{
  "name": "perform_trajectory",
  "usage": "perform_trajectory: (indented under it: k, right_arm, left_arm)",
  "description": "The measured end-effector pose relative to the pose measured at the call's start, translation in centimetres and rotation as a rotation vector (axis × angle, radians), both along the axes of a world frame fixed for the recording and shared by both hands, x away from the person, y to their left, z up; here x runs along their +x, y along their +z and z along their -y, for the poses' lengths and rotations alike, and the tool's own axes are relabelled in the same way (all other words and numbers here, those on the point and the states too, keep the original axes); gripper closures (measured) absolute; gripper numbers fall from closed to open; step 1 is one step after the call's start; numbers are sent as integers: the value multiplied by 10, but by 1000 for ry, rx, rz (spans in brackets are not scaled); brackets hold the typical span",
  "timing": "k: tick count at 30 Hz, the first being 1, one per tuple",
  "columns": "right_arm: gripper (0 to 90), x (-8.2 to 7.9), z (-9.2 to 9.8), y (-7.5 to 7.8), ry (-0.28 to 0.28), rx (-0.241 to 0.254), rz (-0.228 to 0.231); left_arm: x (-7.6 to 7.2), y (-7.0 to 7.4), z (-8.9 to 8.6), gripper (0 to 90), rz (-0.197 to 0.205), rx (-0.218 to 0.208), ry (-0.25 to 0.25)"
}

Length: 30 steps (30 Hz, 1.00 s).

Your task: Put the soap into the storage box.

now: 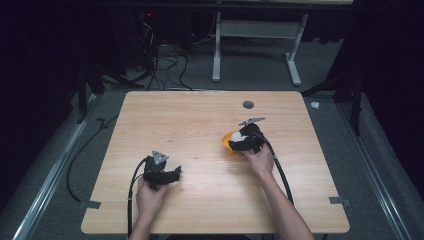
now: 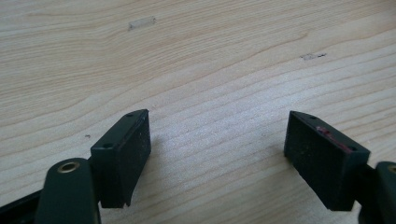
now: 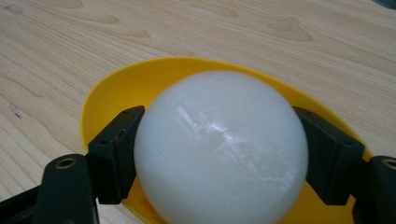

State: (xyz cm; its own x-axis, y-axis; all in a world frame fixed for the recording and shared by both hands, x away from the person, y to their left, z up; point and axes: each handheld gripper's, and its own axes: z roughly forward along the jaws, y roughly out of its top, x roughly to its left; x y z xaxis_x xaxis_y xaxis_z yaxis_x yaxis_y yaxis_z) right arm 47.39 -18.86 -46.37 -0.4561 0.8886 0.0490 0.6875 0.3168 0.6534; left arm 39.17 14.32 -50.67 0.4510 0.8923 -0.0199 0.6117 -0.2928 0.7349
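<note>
Right hand-held gripper [image 3: 219, 154]: we pinch the smooth white plastic ball [image 3: 219, 149], jaws flanking its sides.
Ball's place: directly over the shallow yellow plastic bowl [image 3: 121, 88] on the wooden tabletop [image 1: 200, 120].
Left hand-held gripper [image 2: 217, 154]: spread, empty, well apart.
</note>
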Motion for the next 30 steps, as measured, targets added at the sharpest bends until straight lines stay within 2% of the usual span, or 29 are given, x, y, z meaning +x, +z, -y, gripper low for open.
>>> perform_trajectory:
  k: [4, 13, 30]
  right_arm:
    - [242, -2, 4, 7, -1, 33, 35]
    - [262, -7, 8, 18, -1, 62, 79]
    - [283, -15, 19, 31, -8, 94, 110]
  left_arm:
    - [0, 0, 0, 234, 2, 1, 1]
    - [0, 0, 0, 234, 2, 3, 1]
    - [0, 0, 0, 234, 2, 2, 2]
